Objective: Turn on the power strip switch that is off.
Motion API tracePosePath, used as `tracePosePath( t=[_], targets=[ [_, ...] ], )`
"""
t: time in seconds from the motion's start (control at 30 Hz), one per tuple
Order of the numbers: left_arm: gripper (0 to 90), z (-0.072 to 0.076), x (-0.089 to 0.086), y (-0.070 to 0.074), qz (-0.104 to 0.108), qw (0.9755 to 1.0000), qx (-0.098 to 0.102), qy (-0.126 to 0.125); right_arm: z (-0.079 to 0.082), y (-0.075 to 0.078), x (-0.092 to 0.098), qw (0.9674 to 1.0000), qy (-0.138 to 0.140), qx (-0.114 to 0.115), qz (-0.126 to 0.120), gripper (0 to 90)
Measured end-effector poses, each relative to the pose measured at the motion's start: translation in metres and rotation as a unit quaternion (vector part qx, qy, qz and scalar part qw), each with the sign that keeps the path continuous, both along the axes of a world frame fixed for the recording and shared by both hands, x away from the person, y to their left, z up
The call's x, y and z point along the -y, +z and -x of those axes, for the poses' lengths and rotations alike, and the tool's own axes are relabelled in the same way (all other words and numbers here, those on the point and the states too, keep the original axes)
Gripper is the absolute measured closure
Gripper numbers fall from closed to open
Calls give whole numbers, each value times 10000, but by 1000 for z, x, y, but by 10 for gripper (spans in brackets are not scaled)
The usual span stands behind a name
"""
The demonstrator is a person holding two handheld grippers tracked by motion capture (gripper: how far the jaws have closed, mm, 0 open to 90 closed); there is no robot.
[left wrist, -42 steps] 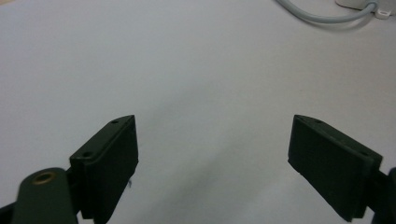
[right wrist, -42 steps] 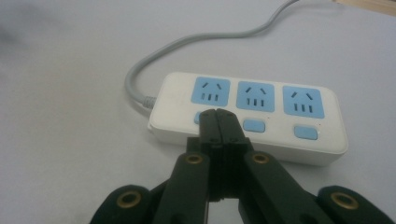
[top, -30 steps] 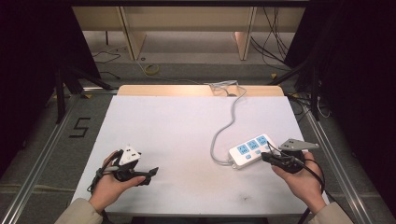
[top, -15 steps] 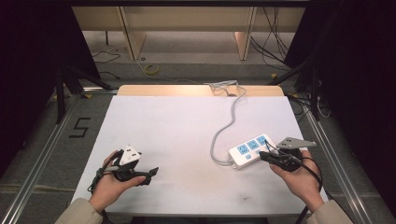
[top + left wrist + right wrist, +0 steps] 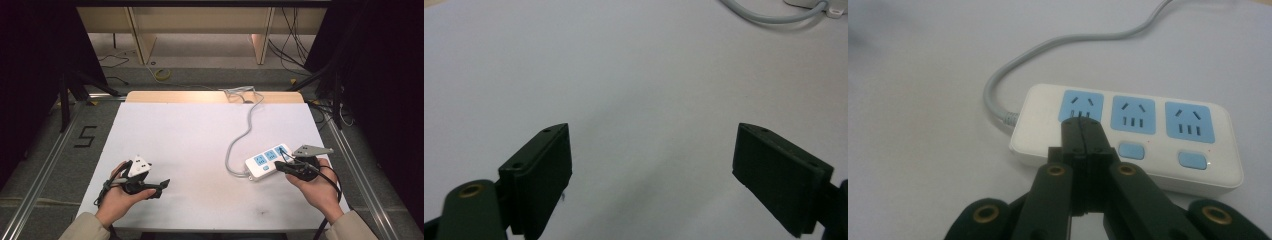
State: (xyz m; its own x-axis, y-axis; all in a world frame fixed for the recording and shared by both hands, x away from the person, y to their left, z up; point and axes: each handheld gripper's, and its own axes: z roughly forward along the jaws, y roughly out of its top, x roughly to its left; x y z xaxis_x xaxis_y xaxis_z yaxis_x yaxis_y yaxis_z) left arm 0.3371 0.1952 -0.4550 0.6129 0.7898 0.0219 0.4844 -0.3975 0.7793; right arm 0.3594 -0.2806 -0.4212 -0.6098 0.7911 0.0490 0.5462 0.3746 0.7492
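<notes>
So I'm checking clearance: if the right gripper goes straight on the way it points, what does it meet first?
Probably the white power strip: the shut right gripper points at its left-hand blue socket, tips seemingly just above the button there, though depth is unclear.

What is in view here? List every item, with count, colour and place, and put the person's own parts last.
white plastic power strip: one, white with three blue sockets and blue switches, on the table's right side, just ahead of the right gripper.
grey power cord: one, light grey, curving from the strip's end to the table's far edge.
white table top: one, white, with a bare wooden strip at the far edge.
black figure 5: one, on the grey floor left of the table.
left gripper: one, black, jaws wide apart over bare table, near left.
right gripper: one, black, jaws shut, tips over the strip's end socket.
hands: two, at the near edge, one on each gripper.
</notes>
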Motion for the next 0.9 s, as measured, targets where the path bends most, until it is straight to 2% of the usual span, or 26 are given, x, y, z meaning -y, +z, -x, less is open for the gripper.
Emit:
tracePosePath(
  t=[0.9],
  targets=[
    [156, 0, 0, 0, 21, 10000, 12, 8, -13, 0, -10, 9999, 62, -96, 49, 900]
  ],
)
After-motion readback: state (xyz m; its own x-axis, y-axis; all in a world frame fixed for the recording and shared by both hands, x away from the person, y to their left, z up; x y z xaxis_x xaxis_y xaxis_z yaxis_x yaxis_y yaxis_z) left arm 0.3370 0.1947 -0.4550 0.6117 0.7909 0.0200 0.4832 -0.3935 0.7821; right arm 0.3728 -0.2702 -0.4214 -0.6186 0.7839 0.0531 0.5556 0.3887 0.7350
